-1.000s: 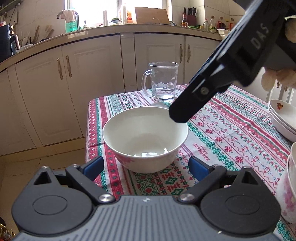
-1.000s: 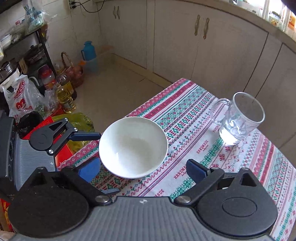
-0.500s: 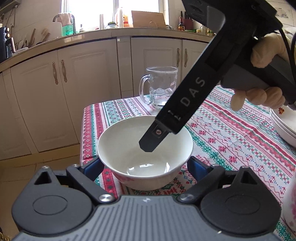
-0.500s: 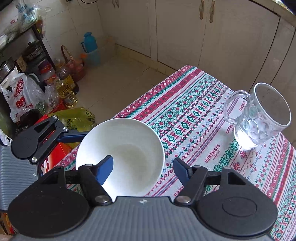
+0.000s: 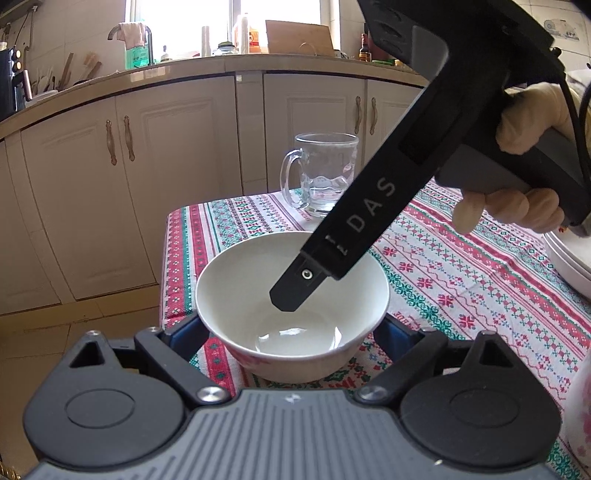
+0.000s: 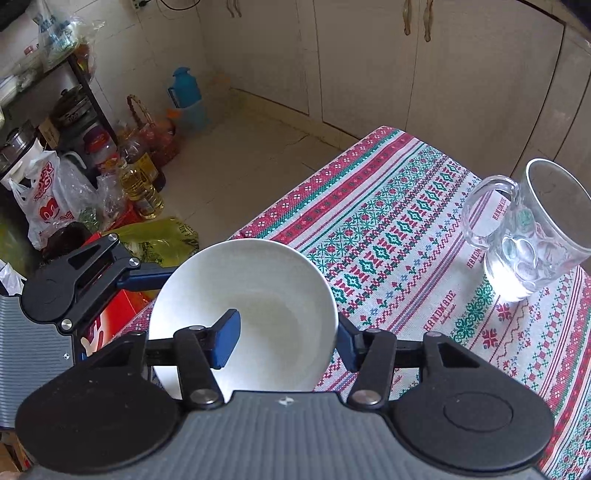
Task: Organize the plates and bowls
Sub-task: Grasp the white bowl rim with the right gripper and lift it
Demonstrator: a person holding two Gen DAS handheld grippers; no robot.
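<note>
White bowl (image 6: 251,306) sits at the cloth-covered counter (image 6: 406,229) corner. Right hand-held gripper (image 6: 284,341) straddles its rim: one finger inside, one outside, not visibly clamped. Left hand-held gripper (image 5: 291,332) spread wide, flanking the bowl (image 5: 291,314). Glass mug (image 6: 532,236) stands ahead-right of the right gripper, apart. Stacked dishes (image 5: 565,254) lie right of the left gripper.

Home kitchen. Cream cabinets (image 5: 155,184) run under a curved worktop (image 5: 184,68) carrying tap (image 5: 142,35), bottles and chopping board (image 5: 299,37). Embroidered tablecloth (image 6: 388,229) over the table. Cooking-oil bottles (image 6: 142,184), shopping bags and a pot rack (image 6: 70,107) crowd the tiled floor.
</note>
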